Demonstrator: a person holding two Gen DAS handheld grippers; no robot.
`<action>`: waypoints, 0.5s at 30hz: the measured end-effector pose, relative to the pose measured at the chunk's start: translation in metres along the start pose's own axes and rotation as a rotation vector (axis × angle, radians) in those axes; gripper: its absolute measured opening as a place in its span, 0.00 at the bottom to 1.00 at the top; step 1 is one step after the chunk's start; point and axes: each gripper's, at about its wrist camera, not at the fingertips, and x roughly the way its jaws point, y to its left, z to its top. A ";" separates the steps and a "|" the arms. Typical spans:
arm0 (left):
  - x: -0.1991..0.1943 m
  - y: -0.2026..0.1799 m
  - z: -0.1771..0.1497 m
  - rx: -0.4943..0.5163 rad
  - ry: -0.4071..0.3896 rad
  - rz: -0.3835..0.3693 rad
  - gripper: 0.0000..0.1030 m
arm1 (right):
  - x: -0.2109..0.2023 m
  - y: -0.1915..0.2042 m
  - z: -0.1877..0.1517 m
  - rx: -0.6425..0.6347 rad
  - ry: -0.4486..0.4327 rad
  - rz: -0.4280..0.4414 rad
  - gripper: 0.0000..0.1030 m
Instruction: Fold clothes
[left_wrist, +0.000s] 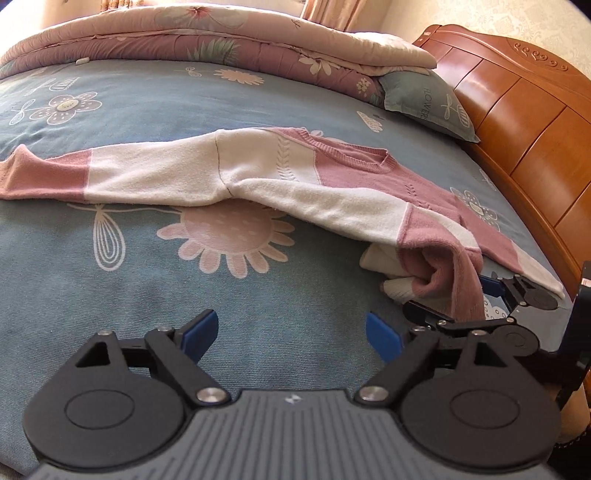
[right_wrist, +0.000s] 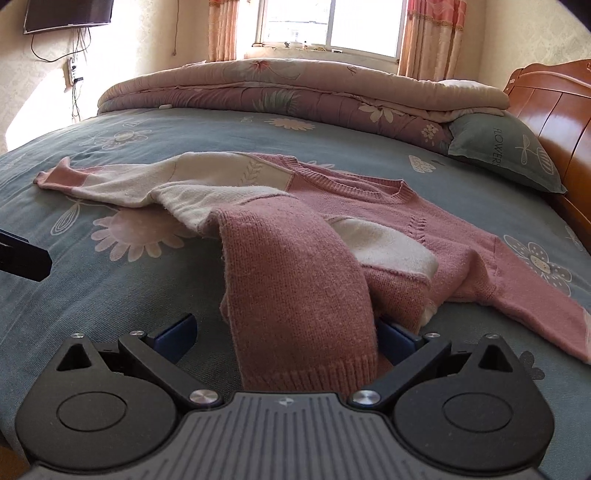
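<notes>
Lying across the middle of the bed (left_wrist: 110, 288), the pink and cream sweater (left_wrist: 280, 166) was spread out with its neckline toward the headboard (left_wrist: 517, 122) and one sleeve stretched flat toward the foot end. The other sleeve (right_wrist: 295, 277) was draped forward toward the near edge, its ribbed cuff hanging between the fingers of the right gripper (right_wrist: 284, 339). Those jaws stood wide, with a clear gap on one side of the knit; whether the far pad touched the cloth I could not tell, so this read as a sleeve not clamped. The left gripper (left_wrist: 291, 328) hovered over bare blue sheet near the same edge, jaws spread wide and nothing between them. A folded quilt (right_wrist: 295, 88) and a pillow (right_wrist: 502, 151) sat along the far side of the bed, well clear of the work. The fold seemed barely begun: the body was not yet squared, and fabric was bunched under the near sleeve. The next move probably called for pinching that cuff firmly, laying the sleeve across the chest, then bringing the left gripper to the flat sleeve for the matching fold, taking care not to drag the whole sweater along.
</notes>
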 end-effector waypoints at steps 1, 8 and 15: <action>-0.004 0.002 0.001 -0.002 -0.012 0.003 0.85 | -0.004 0.006 0.003 0.002 -0.015 0.025 1.00; -0.024 0.023 0.007 -0.046 -0.079 0.000 0.85 | -0.020 0.071 0.003 -0.140 0.040 0.377 1.00; -0.014 0.029 0.000 -0.086 -0.052 -0.071 0.85 | -0.045 0.040 0.000 -0.050 0.023 0.323 1.00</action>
